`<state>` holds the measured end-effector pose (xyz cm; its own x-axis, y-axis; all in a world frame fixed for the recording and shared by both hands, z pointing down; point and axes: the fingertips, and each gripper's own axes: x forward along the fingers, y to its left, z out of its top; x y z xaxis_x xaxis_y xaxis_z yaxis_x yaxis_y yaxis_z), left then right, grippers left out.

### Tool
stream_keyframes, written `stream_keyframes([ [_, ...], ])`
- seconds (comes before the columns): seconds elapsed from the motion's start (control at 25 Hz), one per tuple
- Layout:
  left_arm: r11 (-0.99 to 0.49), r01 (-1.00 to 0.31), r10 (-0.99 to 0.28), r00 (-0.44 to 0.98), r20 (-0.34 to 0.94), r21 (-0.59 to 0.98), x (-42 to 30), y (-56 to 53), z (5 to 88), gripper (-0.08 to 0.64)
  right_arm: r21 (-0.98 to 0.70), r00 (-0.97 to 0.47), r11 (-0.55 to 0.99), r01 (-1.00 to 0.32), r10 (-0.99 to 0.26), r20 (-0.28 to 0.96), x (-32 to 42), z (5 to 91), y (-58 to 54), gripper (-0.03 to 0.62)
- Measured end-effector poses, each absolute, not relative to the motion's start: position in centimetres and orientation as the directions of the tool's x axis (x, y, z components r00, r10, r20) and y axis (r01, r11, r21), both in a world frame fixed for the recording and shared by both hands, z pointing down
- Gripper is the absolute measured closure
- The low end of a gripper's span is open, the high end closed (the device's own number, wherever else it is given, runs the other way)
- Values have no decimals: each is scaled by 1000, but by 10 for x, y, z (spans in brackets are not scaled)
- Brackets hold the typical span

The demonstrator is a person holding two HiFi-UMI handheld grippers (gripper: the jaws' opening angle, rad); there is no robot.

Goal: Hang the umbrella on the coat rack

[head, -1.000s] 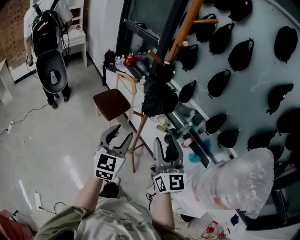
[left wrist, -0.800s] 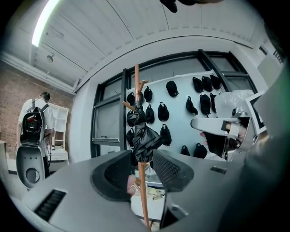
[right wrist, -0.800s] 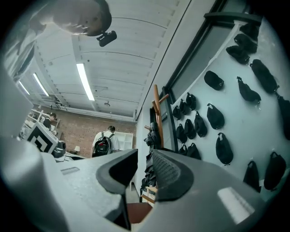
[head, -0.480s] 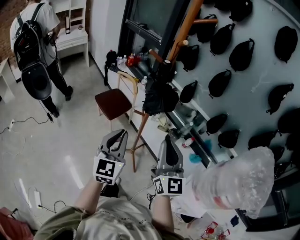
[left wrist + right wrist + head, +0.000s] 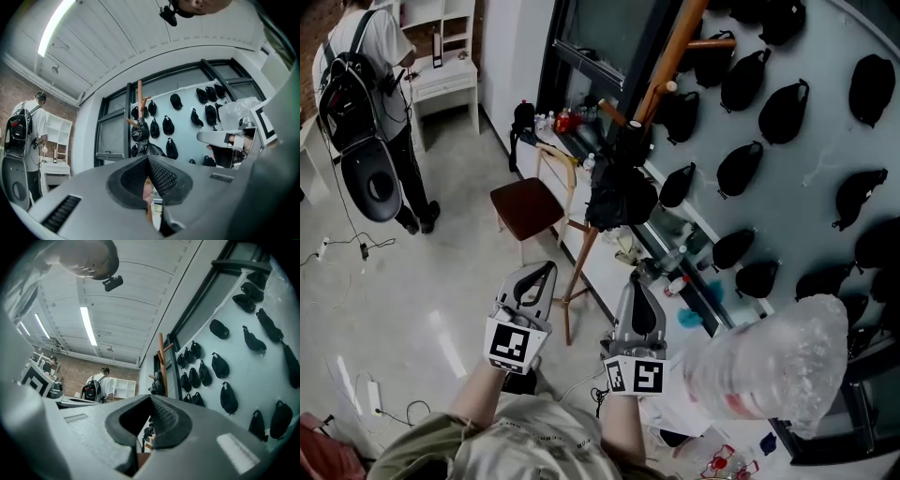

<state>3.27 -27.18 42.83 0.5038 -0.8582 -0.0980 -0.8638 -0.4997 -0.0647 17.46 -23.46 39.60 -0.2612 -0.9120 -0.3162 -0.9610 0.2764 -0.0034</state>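
1. The left tool (image 5: 532, 281) is closed, its ribbed pads pressed together with nothing between them. It holds nothing. The left gripper view shows the same, with the pads meeting at a point.
2. The right tool (image 5: 638, 289) is closed and empty too. In the right gripper view its pads are together, with only the room behind showing past them.
3. In the head view both tools sit side by side, low in the picture at the ends of the person's forearms. Their marker cubes face the camera and their tips point toward the coat rack (image 5: 662, 73).
4. The umbrella (image 5: 621, 192) is black and folded, and it hangs from the wooden coat rack. Its bunched fabric sits against the pole below the pegs. It is well apart from both tools, and neither touches it.
5. Just beside the rack's foot stands a chair (image 5: 523, 206) with a dark brown seat and a pale wooden frame.
6. Behind the rack, rows of black caps (image 5: 737, 167) hang on a pale blue wall (image 5: 811, 178).
7. At the far left a person with a backpack (image 5: 362, 80) stands on the floor (image 5: 403, 291), back turned, near a white shelf unit (image 5: 442, 73).
8. Small bottles (image 5: 562, 119) are lined up on a low ledge by the dark window frame.
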Motion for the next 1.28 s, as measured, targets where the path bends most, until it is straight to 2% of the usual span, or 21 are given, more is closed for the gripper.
stream_keyframes([
  [0.6, -496, -865, -854, 501, -143, -72, 35, -268, 416, 549, 35, -279, 285, -958, -896, -347, 171, 386, -230, 592],
  [0.8, -496, -866, -857, 501, -119, -71, 36, -268, 423, 549, 107, -253, 233, -967, -930, -266, 172, 398, -238, 592],
  [1.28, -503, -862, -856, 507, -102, -67, 39, -264, 427, 549, 126, -269, 243, -962, -923, -275, 171, 394, -231, 593],
])
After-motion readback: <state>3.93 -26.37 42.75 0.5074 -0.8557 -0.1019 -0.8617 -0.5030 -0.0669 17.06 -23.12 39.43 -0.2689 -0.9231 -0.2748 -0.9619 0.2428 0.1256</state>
